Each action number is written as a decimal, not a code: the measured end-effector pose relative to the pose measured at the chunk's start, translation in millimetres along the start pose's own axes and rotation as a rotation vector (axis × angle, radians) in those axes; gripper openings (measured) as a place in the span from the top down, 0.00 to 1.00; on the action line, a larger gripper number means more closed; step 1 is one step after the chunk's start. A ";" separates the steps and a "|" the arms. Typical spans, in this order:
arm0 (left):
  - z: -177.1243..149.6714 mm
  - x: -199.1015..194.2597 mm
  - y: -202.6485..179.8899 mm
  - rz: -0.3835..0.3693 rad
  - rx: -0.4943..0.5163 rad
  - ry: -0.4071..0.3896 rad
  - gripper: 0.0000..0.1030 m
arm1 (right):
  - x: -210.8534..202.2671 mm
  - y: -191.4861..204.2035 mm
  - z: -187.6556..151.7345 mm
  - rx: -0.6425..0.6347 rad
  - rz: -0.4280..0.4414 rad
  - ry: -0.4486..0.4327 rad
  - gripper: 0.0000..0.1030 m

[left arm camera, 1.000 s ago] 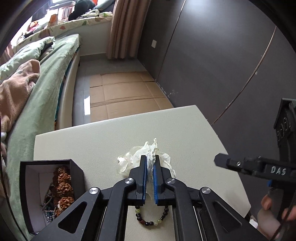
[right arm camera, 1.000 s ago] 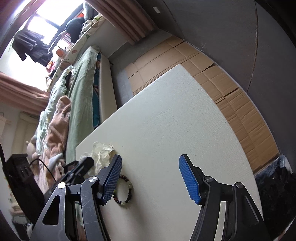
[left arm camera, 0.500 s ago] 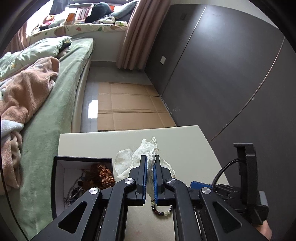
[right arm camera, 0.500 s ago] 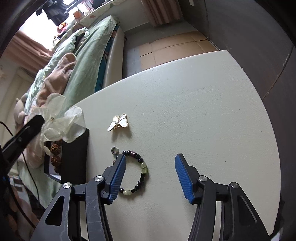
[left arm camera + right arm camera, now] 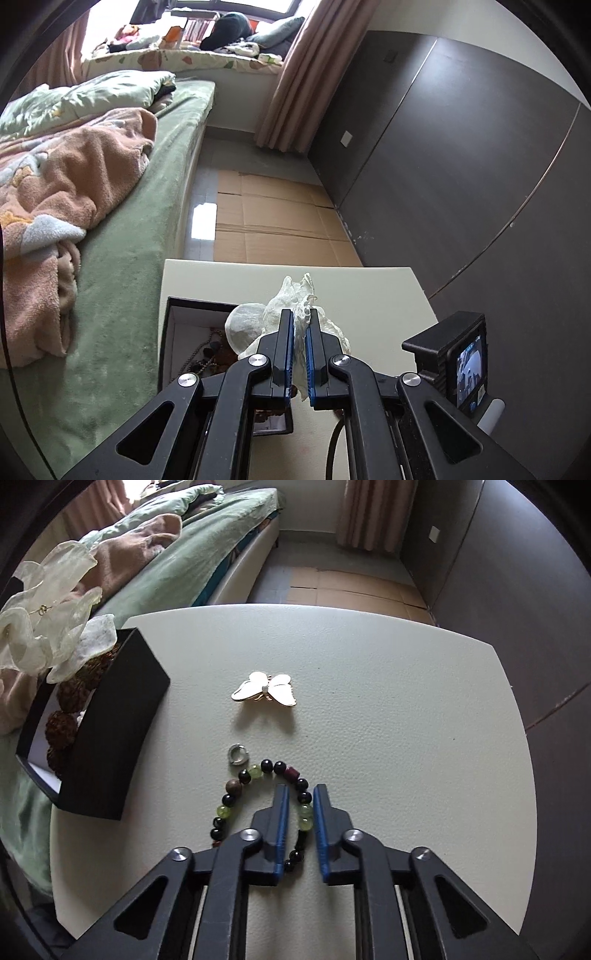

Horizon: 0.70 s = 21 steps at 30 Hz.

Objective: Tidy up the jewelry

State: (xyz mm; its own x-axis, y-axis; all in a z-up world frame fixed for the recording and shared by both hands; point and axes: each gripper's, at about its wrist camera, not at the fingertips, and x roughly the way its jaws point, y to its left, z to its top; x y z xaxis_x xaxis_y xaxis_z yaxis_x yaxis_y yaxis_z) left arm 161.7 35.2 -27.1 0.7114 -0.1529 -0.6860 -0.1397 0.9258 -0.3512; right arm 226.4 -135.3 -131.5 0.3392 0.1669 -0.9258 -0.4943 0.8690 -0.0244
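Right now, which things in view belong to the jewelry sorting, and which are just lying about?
Job:
white fabric scrunchie, clamped in left tool
beaded bracelet, right tool closing around it
butterfly brooch
small ring
black box

Lying about:
bed
blankets
cardboard
curtain

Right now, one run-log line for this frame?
left gripper: shut on white organza scrunchie | right gripper: closing around dark-and-green beaded bracelet

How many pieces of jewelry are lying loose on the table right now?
3: a gold-and-white butterfly brooch mid-table, a small silver ring nearer the camera, and a dark-and-green beaded bracelet with one side between the right claw's fingers. More may hide behind the claws.
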 end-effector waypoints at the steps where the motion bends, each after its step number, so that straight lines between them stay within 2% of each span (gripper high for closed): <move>1: -0.6 -1.4 2.1 0.007 -0.001 -0.004 0.94 | -1.1 0.1 -1.0 -0.002 -0.001 -0.002 0.91; 6: -4.1 -12.4 13.2 0.041 -0.013 -0.028 0.94 | -7.7 -15.5 -7.7 0.066 0.061 0.002 0.91; 15: -0.8 -23.5 22.4 0.063 -0.039 -0.074 0.94 | -55.8 -46.7 -7.3 0.228 0.141 -0.171 0.91; 21: 0.1 -13.2 25.8 0.070 -0.054 -0.036 0.94 | -79.0 -52.8 -2.0 0.275 0.237 -0.247 0.91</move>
State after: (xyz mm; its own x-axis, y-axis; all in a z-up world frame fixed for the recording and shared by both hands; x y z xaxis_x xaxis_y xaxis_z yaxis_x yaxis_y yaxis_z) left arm 148.8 61.2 -27.1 0.7226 -0.0751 -0.6871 -0.2263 0.9136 -0.3378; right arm 224.1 -195.3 -57.8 0.4400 0.4537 -0.7749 -0.3610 0.8795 0.3100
